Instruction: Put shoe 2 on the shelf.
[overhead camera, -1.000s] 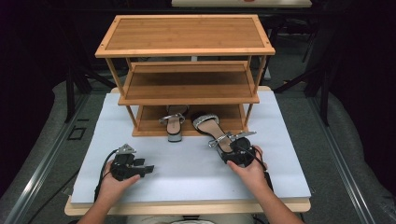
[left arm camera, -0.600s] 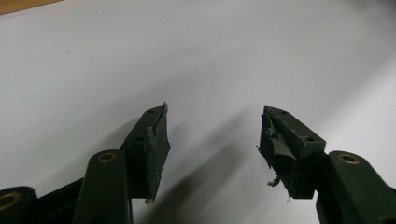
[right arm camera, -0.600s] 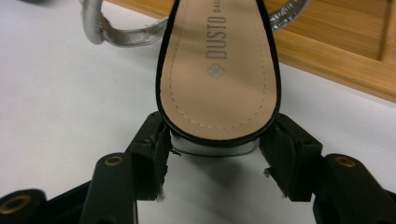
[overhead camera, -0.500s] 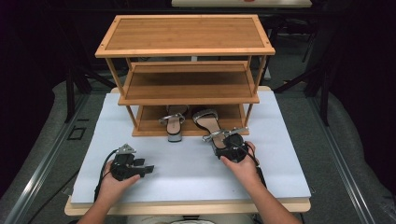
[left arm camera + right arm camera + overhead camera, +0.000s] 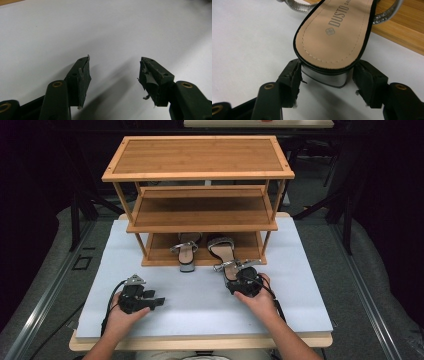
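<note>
A white table [image 5: 200,305] sits in a dark room and holds a wooden rack [image 5: 200,205] at 12 o'clock. One sandal [image 5: 227,257] pokes out of the bottom shelf beside another sandal [image 5: 185,254]. The right gripper [image 5: 325,82] has just been opening, its jaws on each side of the heel, while the left gripper [image 5: 113,75] at 7 o'clock is wide apart and empty.

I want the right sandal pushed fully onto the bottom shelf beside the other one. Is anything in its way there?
Nothing visible blocks it. The right sandal already lies partly on the bottom shelf, its heel between the right gripper's open jaws. The other sandal sits beside it, apart.
</note>
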`<state>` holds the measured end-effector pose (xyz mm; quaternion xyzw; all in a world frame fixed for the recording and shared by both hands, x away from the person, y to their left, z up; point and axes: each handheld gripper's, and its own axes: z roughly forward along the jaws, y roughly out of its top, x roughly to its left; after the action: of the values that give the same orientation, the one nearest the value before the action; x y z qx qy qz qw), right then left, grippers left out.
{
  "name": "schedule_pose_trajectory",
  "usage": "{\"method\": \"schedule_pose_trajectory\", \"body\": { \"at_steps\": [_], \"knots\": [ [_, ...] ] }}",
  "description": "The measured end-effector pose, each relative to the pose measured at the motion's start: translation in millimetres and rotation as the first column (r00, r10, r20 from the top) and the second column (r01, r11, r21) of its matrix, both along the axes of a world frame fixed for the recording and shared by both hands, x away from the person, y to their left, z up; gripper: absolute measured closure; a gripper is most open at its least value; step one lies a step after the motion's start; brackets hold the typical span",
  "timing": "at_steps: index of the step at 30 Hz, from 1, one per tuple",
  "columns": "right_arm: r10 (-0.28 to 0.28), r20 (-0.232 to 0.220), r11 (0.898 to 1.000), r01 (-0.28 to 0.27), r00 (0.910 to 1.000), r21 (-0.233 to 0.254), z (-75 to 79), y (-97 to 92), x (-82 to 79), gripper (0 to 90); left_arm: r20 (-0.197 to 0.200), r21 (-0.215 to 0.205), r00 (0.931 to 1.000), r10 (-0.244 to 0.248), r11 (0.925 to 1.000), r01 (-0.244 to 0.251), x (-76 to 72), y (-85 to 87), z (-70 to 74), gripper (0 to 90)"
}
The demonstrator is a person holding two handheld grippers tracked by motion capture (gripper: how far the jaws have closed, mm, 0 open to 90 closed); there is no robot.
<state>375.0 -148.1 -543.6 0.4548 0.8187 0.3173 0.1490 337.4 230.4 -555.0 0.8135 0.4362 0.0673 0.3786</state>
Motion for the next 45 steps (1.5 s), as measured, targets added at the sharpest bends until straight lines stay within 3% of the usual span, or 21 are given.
{"method": "schedule_pose_trajectory", "body": {
  "at_steps": [6,12,20,28,32,41,45],
  "knots": [
    [-0.039,0.003,0.999,0.039,0.9992,0.005,4.4,4.3,-0.3,41.6,0.0,0.002,1.0,-0.002,1.0,0.002,1.0,-2.6,-0.7,42.0],
    [-0.088,-0.003,0.994,0.088,0.9961,0.063,18.0,14.9,12.9,41.8,-0.001,-0.002,1.0,-0.004,1.0,0.004,1.4,-3.1,-0.9,41.9],
    [-0.122,-0.012,0.992,0.122,0.9925,0.03,19.6,28.2,36.8,42.2,-0.001,-0.003,1.0,-0.007,1.0,0.007,1.5,-1.0,-0.9,41.9],
    [-0.073,0.018,0.997,0.073,0.9972,0.028,14.6,25.1,55.5,42.5,0.005,-0.005,0.9999,-0.009,0.9999,0.009,6.7,-4.3,-1.5,41.9],
    [-0.062,-0.006,0.996,0.062,0.9981,0.067,14.6,29.9,57.8,43.4,0.001,-0.01,0.9999,-0.01,0.9999,0.01,12.1,-7.8,-1.2,41.9],
    [-0.071,-0.021,0.996,0.072,0.9972,0.056,12.4,36.7,58.8,43.1,0.025,-0.026,0.9997,0.0,0.9997,0.001,22.4,-14.1,5.8,42.8],
    [-0.047,-0.039,0.994,0.051,0.9981,0.097,14.1,31.9,55.4,38.6,0.033,-0.014,0.9994,0.009,0.9999,-0.009,29.7,-16.1,11.6,46.7]
  ]
}}
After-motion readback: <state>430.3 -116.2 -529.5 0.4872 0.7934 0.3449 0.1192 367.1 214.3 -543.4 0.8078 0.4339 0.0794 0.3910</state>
